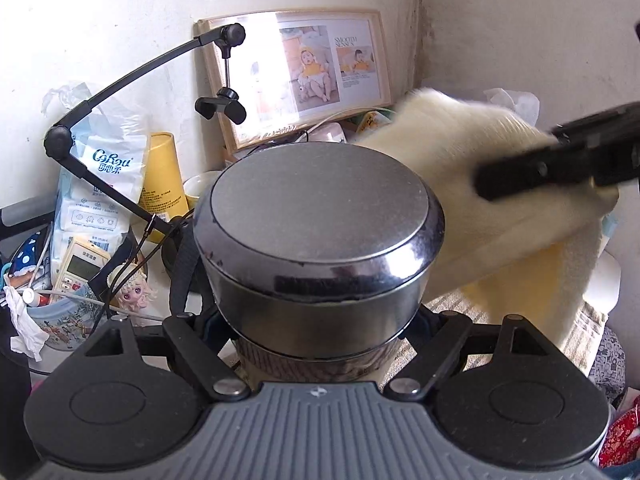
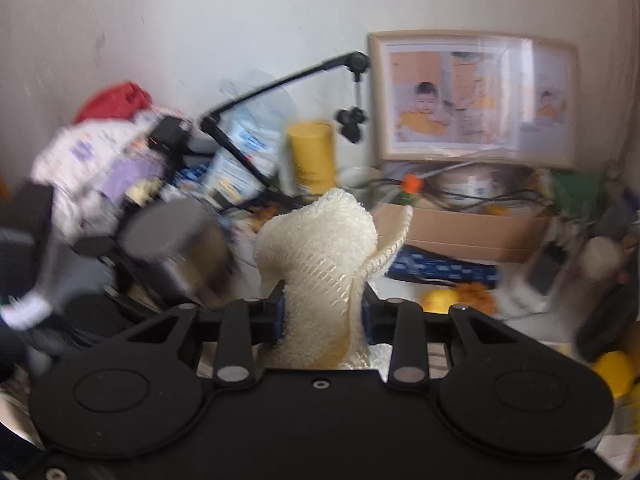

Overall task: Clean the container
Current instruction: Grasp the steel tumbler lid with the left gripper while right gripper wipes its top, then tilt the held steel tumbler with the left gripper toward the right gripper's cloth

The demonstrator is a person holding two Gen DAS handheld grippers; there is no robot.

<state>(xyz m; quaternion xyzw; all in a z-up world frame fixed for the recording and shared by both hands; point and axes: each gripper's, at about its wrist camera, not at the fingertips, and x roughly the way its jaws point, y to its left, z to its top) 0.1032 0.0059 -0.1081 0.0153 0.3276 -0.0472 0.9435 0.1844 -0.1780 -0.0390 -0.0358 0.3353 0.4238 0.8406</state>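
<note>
My left gripper (image 1: 318,320) is shut on a round steel container (image 1: 318,236) and holds it with its flat base facing away from the camera. The container also shows, blurred, at the left of the right wrist view (image 2: 176,248). My right gripper (image 2: 322,312) is shut on a cream cloth (image 2: 320,256). In the left wrist view the cloth (image 1: 472,188) hangs from the right gripper (image 1: 532,168) just right of the container, close to or touching its side.
A cluttered table stands against a white wall corner. A framed photo sheet (image 1: 304,72) leans on the wall. A black phone-holder arm (image 1: 132,76), a yellow tube (image 1: 162,176), a tissue pack (image 1: 104,184) and a cardboard box (image 2: 472,232) are around.
</note>
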